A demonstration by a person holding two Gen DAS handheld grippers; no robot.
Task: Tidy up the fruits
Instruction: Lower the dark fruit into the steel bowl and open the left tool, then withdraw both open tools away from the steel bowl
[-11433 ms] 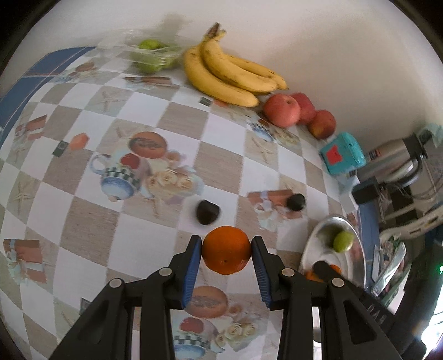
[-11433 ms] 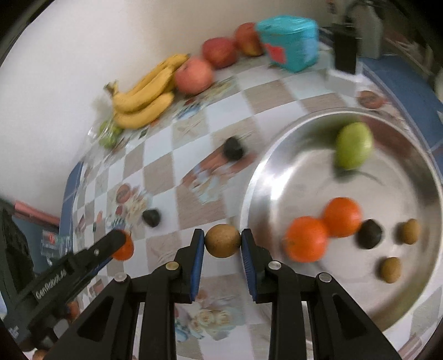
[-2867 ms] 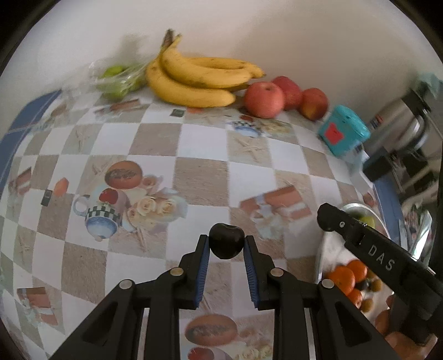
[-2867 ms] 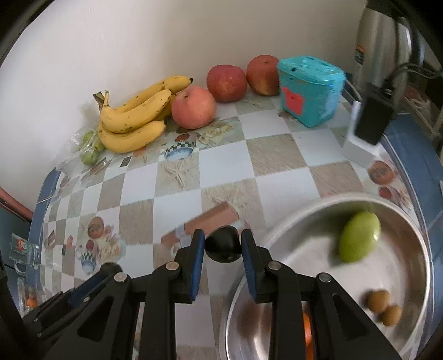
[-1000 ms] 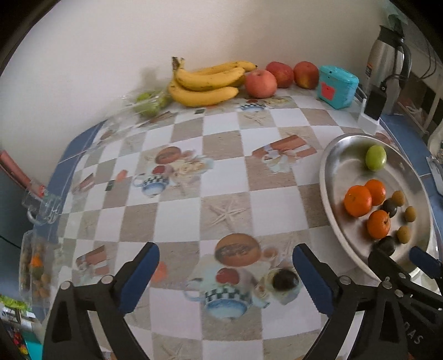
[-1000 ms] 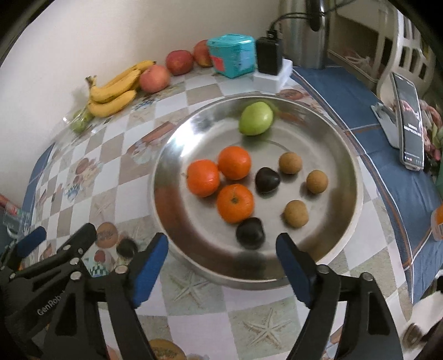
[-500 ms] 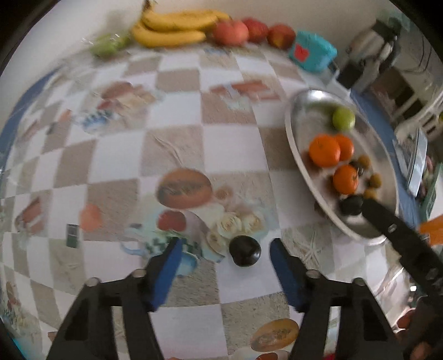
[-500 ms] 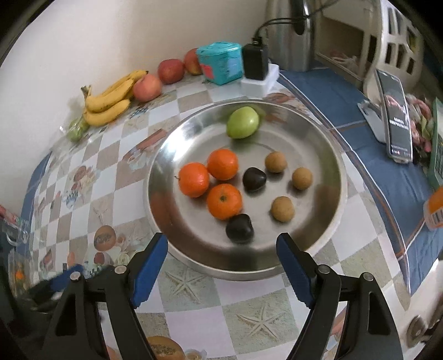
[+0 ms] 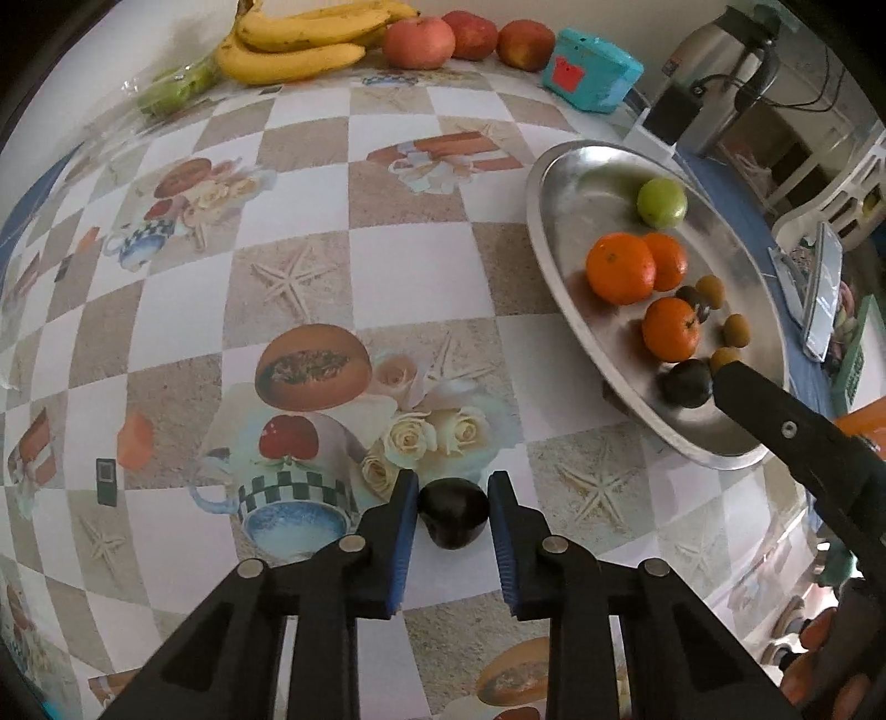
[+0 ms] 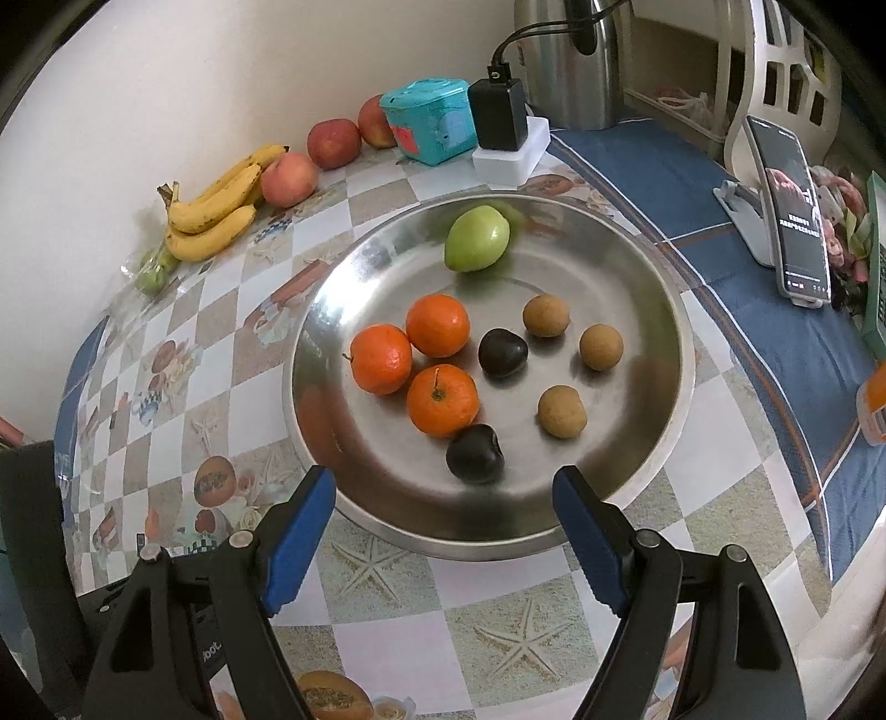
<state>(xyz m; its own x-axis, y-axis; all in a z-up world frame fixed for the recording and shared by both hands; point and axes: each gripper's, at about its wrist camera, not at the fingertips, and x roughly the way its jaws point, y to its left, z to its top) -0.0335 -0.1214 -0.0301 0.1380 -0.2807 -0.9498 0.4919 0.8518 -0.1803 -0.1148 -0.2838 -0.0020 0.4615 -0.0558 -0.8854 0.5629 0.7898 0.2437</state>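
Observation:
In the left wrist view my left gripper [image 9: 451,512] is shut on a small dark plum [image 9: 453,512] that rests on the patterned tablecloth, both blue pads pressing its sides. To the right lies the round steel tray [image 9: 559,260] with three oranges [image 9: 620,267], a green fruit [image 9: 661,202], dark plums and small brown fruits. In the right wrist view my right gripper [image 10: 443,493] stands wide open over the near rim of the steel tray [image 10: 653,459], nothing between its pads. A dark plum [image 10: 475,454] sits just ahead of it, beside an orange [image 10: 442,400].
Bananas [image 9: 299,41], red apples [image 9: 419,34] and a bag of green fruit [image 9: 171,88] line the wall. A teal box [image 10: 429,122], a charger block [image 10: 498,113] and a steel kettle [image 10: 570,61] stand behind the tray. A phone on a stand [image 10: 786,210] sits right on blue cloth.
My left gripper dropped down over the loose dark plum on the cloth and its jaws went from wide apart to pressed on it. The right gripper stayed open over the tray's near rim.

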